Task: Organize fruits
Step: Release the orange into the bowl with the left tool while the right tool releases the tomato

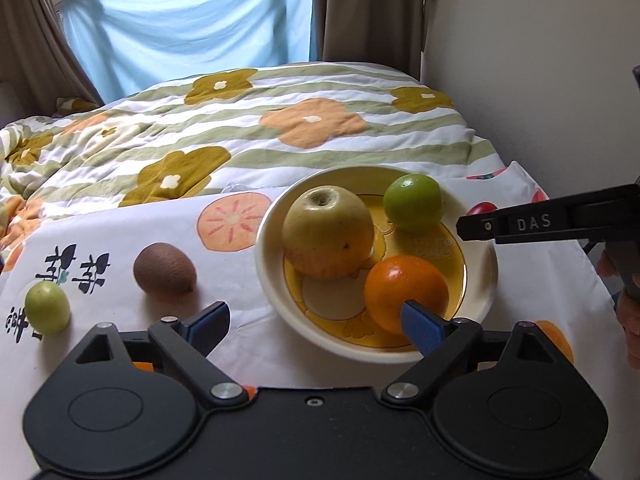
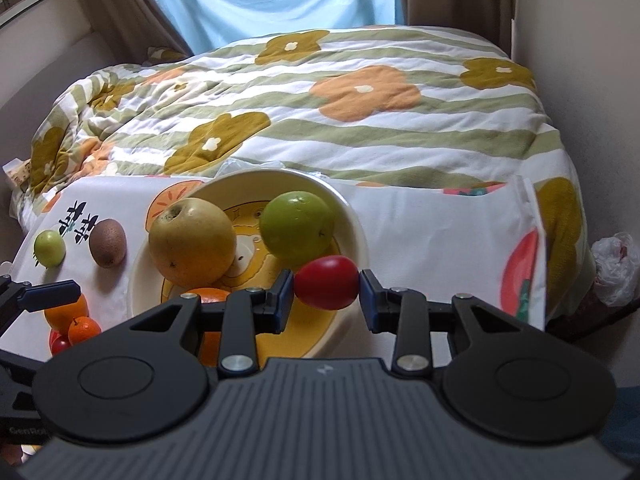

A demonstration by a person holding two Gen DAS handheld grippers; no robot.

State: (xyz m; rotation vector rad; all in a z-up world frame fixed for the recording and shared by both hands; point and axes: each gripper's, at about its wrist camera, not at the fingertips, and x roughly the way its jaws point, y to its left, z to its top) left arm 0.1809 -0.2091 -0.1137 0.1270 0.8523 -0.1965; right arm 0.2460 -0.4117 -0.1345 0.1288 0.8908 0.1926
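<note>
Three fruits sit in the cream bowl (image 1: 486, 276) with its yellow cartoon bottom: a large yellowish apple (image 1: 327, 232) on the left side, a green round fruit (image 1: 413, 202) toward the far rim, and an orange (image 1: 404, 292) at the near side. The apple and the orange lie just beside each other; whether they touch cannot be told. The bowl stands on a white printed cloth (image 1: 224, 280) spread at the foot of a bed with a striped, flowered quilt (image 1: 240, 128).

On the cloth to the left of the bowl lie a brown kiwi (image 1: 165, 268) and, farther left, a small green fruit (image 1: 47, 307), well apart from each other.

The left claw (image 1: 316, 322) is spread wide with nothing between its blue pads; its right fingertip shows in front of the orange, and the left one hangs over bare cloth.

The right claw (image 2: 326, 294) pinches a red oval fruit (image 2: 327, 282) between its two blue pads, one pressing on each end. From the right wrist view this fruit hangs over the near right part of the bowl, in front of the green round fruit. At the left edge of that view, printed oranges and red fruit show on the cloth below the left claw's fingertip.
</note>
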